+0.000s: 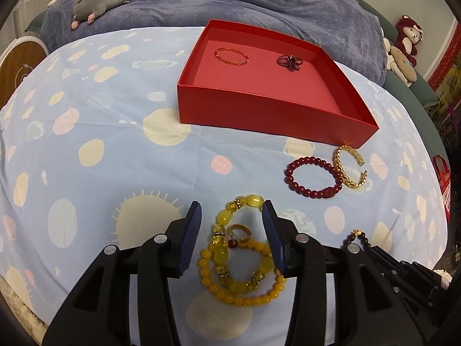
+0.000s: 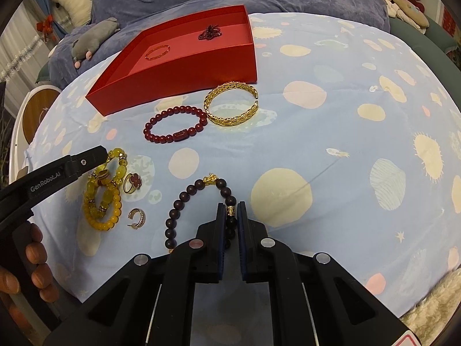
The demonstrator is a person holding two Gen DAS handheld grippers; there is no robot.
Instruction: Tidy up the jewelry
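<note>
Roughly quarter done: red box (image 1: 270, 109) beyond tongs holds gold bangle (image 1: 231, 56), dark bead cluster (image 1: 289, 61). Left tongs (image 1: 232, 216) spread over yellow bracelets (image 1: 239, 265); right tongs (image 2: 231, 212) pinching dark bead bracelet (image 2: 184, 199). Several pieces remain on bed.

Home bedroom. Bed (image 1: 86, 150) with pale blue spotted sheet; rumpled purple-blue blanket (image 1: 259, 3) behind. Grey plush toy (image 1: 99, 3) on blanket; red-and-white stuffed animals (image 1: 404, 43) piled at right. Curtain edge, far left of right-wrist view
</note>
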